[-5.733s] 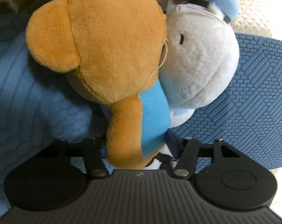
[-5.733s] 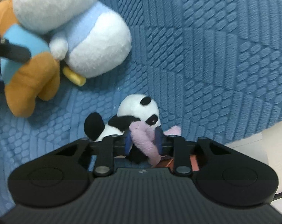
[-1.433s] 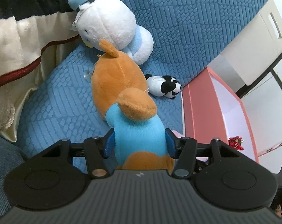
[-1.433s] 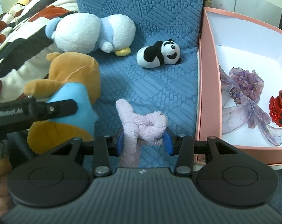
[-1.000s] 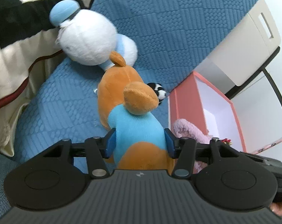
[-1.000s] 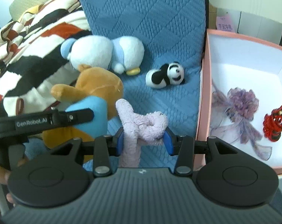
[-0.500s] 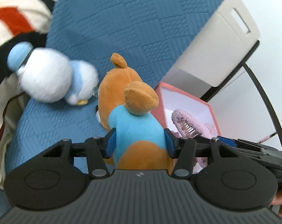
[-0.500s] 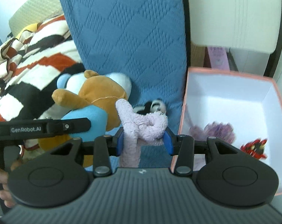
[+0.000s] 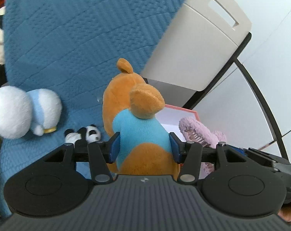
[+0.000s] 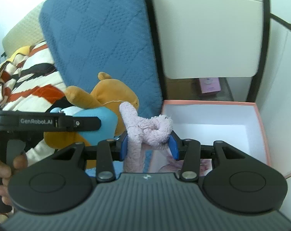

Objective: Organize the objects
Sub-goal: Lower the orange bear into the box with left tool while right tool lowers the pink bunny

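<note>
My left gripper (image 9: 143, 147) is shut on an orange plush bear in a blue shirt (image 9: 139, 119) and holds it in the air; the bear also shows in the right wrist view (image 10: 107, 104). My right gripper (image 10: 148, 146) is shut on a fluffy pink plush (image 10: 143, 129), held beside the near left corner of the pink box (image 10: 259, 119) with a white inside. The pink plush shows in the left wrist view (image 9: 199, 132) too. A white and blue duck plush (image 9: 24, 111) and a small panda plush (image 9: 84, 134) lie on the blue sofa seat.
The blue quilted sofa back (image 10: 99, 38) rises behind. A striped blanket (image 10: 28, 77) lies at the left. A beige cabinet (image 10: 207, 34) with a black frame stands behind the box. A small purple box (image 10: 210, 85) sits beneath it.
Both grippers have risen and moved toward the pink box with their plush toys. The duck and panda have dropped lower in the left view; the box's contents are now hidden behind the right gripper.
</note>
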A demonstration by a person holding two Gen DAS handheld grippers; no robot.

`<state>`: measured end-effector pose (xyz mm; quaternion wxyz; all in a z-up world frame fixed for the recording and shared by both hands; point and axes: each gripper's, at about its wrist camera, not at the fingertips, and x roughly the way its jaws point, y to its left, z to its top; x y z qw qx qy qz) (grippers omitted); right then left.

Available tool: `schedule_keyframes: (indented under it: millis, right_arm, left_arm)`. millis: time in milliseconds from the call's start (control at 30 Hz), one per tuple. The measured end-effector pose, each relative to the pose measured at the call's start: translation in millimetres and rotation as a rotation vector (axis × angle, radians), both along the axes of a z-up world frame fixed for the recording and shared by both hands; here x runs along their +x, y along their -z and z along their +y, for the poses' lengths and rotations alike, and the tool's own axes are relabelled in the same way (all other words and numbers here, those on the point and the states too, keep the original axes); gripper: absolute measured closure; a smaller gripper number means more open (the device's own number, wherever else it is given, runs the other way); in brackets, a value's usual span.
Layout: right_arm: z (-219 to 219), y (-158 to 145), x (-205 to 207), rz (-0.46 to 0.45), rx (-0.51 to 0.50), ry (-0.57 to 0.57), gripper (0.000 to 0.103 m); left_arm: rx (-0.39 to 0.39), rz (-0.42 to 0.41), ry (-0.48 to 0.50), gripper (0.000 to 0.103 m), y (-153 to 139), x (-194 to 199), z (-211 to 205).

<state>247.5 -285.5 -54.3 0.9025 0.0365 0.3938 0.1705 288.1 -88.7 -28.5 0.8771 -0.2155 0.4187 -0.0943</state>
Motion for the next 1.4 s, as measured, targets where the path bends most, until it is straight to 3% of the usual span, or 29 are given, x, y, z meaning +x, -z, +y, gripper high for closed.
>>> schedule_keyframes:
  millis: [267,467,533,967,1233,1400]
  right_arm:
    - [-49,21,20,0.022,-0.017,0.096,0.057]
    - [-82,55,40,0.089,-0.008,0.151,0.057]
    - [-91,66,47,0.109,-0.010,0.163,0.057]
    - [-123,140,77,0.197,-0.033,0.256,0.057]
    - [-123,123,71,0.178,-0.052,0.268,0.054]
    - [-114,89,54,0.117,-0.032,0.271,0.029]
  left_arm:
    - [-0.011,0.018,0.040,0.045,9,32,-48]
    - [0.002,0.068,0.073,0.045,39,55,-80]
    - [0.007,0.085,0.090,0.050,49,62,-90]
    - [0.009,0.176,0.090,0.051,99,78,-99]
    - [0.075,0.078,0.097,0.051,72,57,-88]
    - [0.064,0.009,0.097,0.050,43,28,-75]
